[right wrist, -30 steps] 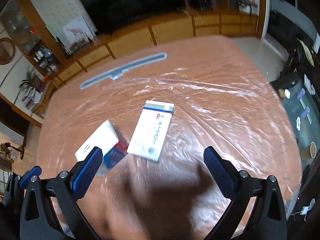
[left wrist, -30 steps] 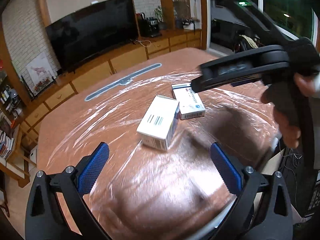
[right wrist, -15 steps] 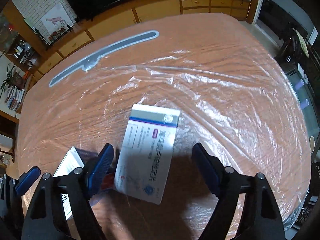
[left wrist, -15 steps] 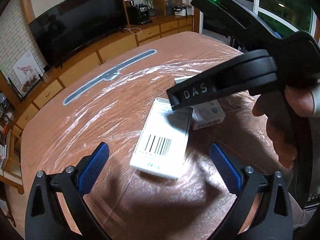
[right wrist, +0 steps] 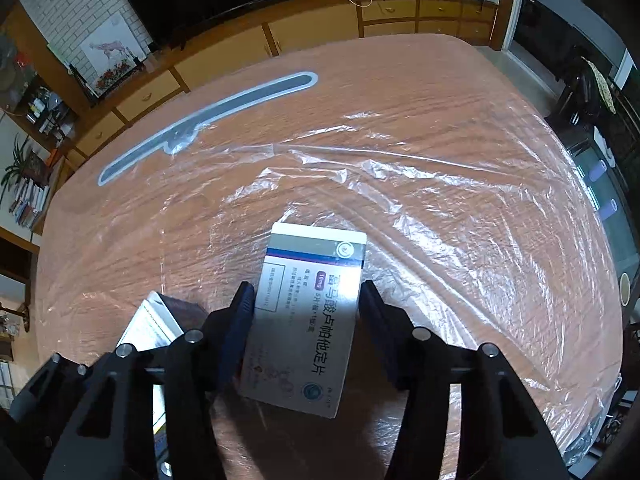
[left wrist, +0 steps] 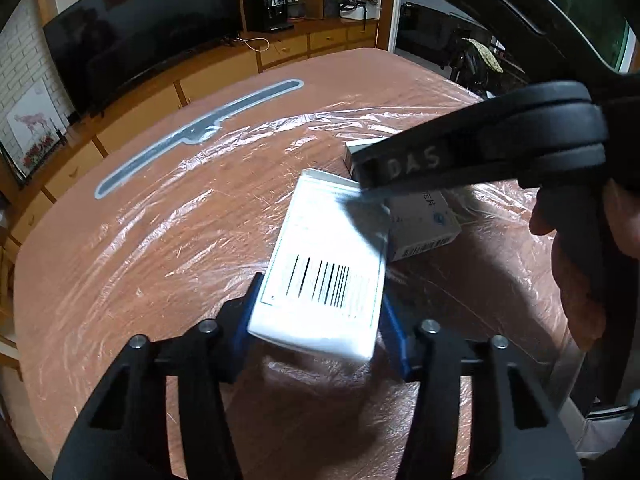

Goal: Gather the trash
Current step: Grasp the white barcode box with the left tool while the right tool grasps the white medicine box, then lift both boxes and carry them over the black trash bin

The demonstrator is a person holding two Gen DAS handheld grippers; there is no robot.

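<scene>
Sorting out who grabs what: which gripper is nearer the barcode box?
Left. The left gripper has just closed onto the barcode box; the right gripper has closed on the medicine box beside it.

Both grippers [left wrist: 320, 316] [right wrist: 306, 312] just closed onto boxes [left wrist: 324, 280] [right wrist: 308, 320].

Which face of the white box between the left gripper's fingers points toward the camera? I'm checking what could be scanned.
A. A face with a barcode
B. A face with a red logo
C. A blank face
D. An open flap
A: in the left wrist view the white box clamped in the left gripper shows a black barcode on its upper face.
</scene>
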